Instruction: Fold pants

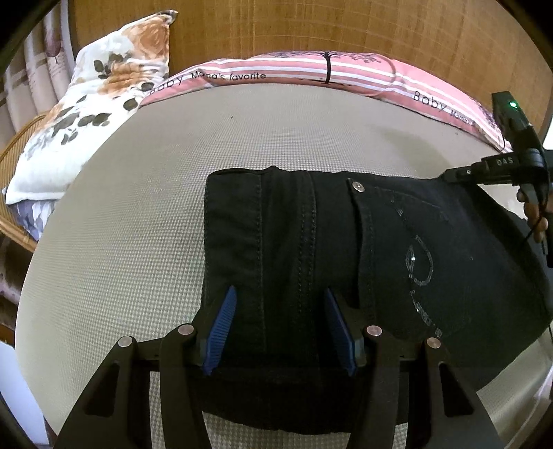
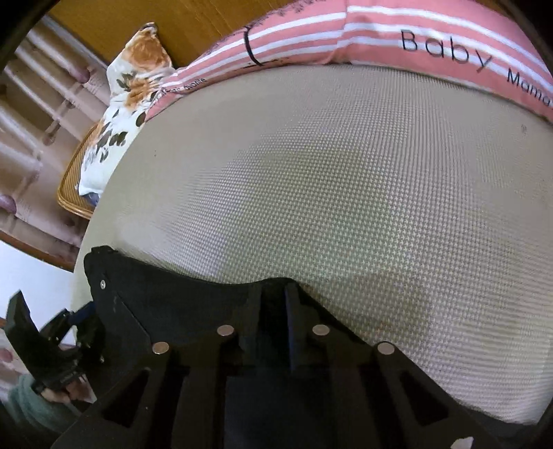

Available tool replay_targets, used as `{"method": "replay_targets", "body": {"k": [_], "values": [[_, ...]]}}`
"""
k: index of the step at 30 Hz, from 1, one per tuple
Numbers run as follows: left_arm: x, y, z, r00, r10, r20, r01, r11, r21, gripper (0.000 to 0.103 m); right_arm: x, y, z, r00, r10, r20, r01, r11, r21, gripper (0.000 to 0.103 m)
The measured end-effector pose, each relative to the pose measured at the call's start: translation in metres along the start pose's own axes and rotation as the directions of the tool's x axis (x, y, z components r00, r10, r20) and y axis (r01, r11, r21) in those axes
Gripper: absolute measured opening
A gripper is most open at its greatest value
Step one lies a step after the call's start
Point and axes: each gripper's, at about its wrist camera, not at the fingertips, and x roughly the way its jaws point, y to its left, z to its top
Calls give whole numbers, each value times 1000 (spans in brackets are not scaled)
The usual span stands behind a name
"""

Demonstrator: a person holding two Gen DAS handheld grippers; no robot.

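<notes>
One pair of black pants [image 1: 311, 248] lies folded on the bed [image 1: 138, 214], waistband end toward the pillows: dark denim with rows of stitching, one metal rivet and a sparkly curl on the pocket. The left gripper [image 1: 281, 328] straddles the cloth, its two blue ribbed fingers [image 1: 221, 331] spread apart, nothing pinched. The right gripper [image 2: 273, 311] sits at the pants' edge, fingers nearly together on a raised ridge of fabric. The bed's cover is beige with a fine woven weave. Behind it, one pink striped pillow [image 1: 311, 69] with lettering, one floral cushion [image 1: 90, 114], a wooden headboard [image 1: 345, 27].
</notes>
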Motion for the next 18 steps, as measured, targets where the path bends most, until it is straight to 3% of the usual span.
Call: {"method": "replay_targets", "body": {"k": [3,6,10,12,15,18], "values": [[-12,-6,8,999,33,23,-33,999,-2,55,-17,4,-1,999,-30,41,29,999,23,43],[-34,-19,20,995,13,95,-15,1000,22,55,-56,0,-13,991,-49,125,44,998,42,43],[-52,-65,41,984,-70,162,46,988,147,55,-105,-14,-43,978,-119,173,107,991,75,44],[-49,-93,49,978,-135,157,101,973,207,55,-122,-30,-64,971,-166,172,149,983,110,44],[-37,-145,59,959,-257,116,212,928,308,55,-144,-57,-95,951,-267,156,241,956,169,44],[-22,-182,63,948,-309,78,260,891,373,55,-164,-85,-125,938,-316,143,277,930,241,44]]}}
